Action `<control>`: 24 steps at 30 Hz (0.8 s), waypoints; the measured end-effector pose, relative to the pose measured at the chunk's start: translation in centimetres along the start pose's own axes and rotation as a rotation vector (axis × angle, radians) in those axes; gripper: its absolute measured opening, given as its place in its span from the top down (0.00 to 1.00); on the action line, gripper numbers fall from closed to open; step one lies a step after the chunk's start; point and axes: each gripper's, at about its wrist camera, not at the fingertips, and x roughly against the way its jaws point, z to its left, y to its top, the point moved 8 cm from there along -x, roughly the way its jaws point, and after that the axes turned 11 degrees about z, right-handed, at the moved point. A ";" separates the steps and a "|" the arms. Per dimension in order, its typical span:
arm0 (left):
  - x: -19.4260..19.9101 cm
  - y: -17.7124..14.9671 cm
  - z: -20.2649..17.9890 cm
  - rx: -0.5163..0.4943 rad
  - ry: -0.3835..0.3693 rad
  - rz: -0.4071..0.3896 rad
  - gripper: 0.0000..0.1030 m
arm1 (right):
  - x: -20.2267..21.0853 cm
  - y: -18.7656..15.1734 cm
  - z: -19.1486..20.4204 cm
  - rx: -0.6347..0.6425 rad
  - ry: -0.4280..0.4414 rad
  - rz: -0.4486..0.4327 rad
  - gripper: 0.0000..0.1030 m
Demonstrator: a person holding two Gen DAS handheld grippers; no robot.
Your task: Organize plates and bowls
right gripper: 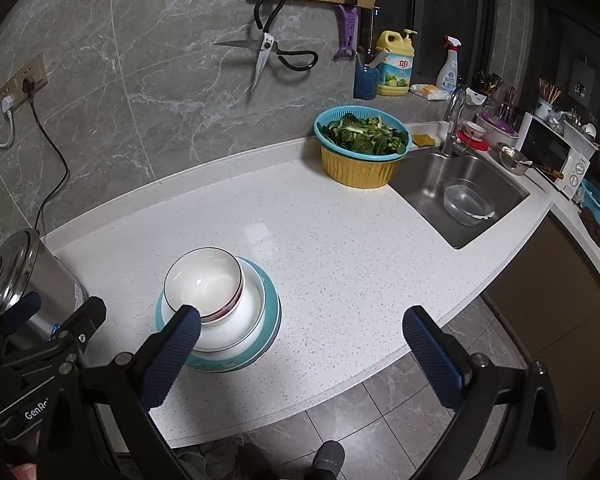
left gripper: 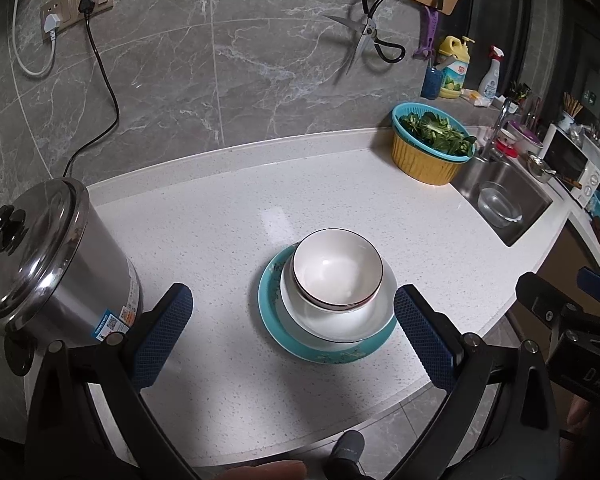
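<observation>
— Where do the dishes stand?

— All in one stack on the counter (left gripper: 228,216), toward its front edge: the teal plate (left gripper: 276,330) at the bottom, a white plate (left gripper: 340,320) on it, and the bowl (left gripper: 337,270) on top. The bowl sits off-centre, shoved toward the far side of the white plate, and it looks slightly tilted (the fisheye may exaggerate that).

— And your fingers?

— My left gripper (left gripper: 293,332) is spread wide and holds nothing; the stack shows between its pads, but I'm pulled back from it and, as far as I can tell, touching nothing. My right gripper (right gripper: 302,354) is spread just as wide and empty, off to the stack's right, with its left pad (right gripper: 172,354) overlapping the stack's near rim in view. Whether that's contact I cannot tell.

— So the job looks about done. What could still spoil it?

— My right pad, mostly. If I swing it leftward on leaving, it could catch the bowl's rim and tip it, since the bowl isn't centred. Glazed china on glazed china slides easily, I'd judge. A shove toward me could carry the stack to the counter's edge. The pot (left gripper: 44,256) stands well clear on the left, so I worry less there.
</observation>
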 end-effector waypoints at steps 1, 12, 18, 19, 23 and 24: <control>0.0 -0.1 -0.1 0.001 0.000 0.000 0.01 | 0.0 0.0 0.0 -0.001 0.000 0.000 0.00; -0.6 0.8 0.5 -0.014 -0.001 0.002 0.01 | -0.4 0.2 -0.2 0.000 -0.010 0.005 0.00; -0.9 1.0 0.5 -0.015 -0.001 0.002 0.01 | -0.5 0.3 -0.3 0.002 -0.008 0.004 0.00; -0.9 1.1 0.5 -0.016 -0.001 0.002 0.01 | -0.5 0.3 -0.2 0.002 -0.008 0.006 0.00; -1.0 1.1 0.5 -0.018 -0.001 0.003 0.01 | -0.6 0.5 -0.2 0.009 -0.007 0.009 0.00; -1.0 1.2 0.5 -0.019 -0.001 0.003 0.01 | -0.7 0.5 -0.2 0.008 -0.007 0.009 0.00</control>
